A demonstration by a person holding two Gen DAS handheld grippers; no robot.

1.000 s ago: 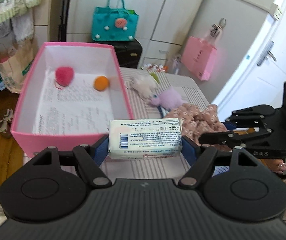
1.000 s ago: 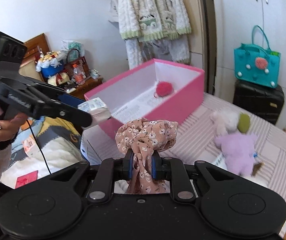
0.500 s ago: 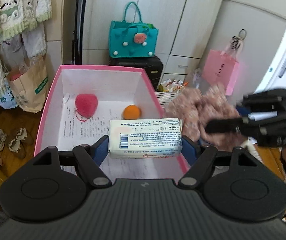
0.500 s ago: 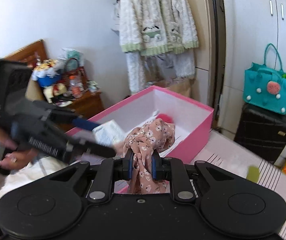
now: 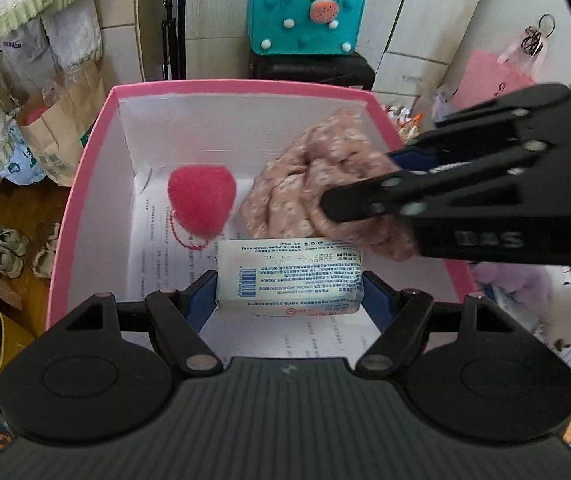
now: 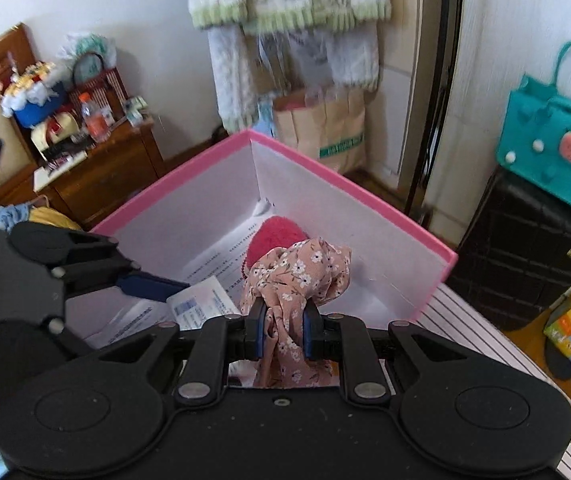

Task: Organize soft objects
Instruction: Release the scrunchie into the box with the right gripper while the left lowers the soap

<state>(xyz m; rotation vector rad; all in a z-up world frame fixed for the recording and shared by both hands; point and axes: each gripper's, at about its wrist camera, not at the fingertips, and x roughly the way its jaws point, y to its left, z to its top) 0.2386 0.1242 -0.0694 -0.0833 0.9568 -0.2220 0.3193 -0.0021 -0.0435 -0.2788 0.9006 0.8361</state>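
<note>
Over the pink box [image 5: 81,184], both grippers are loaded up. The left gripper [image 5: 290,292] is clamped on a white tissue pack [image 5: 289,276], held crosswise between its blue pads. The right gripper [image 6: 284,334] is pinched tight on a floral scrunchie [image 6: 297,272], which hangs just beside a pink fuzzy heart [image 5: 201,198] lying on the printed paper [image 5: 157,248] lining the box. Whether the scrunchie touches the heart is hard to say, too blurry.

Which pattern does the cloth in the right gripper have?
The cloth is dusty pink with small white flowers, clearest in the right wrist view.
</note>
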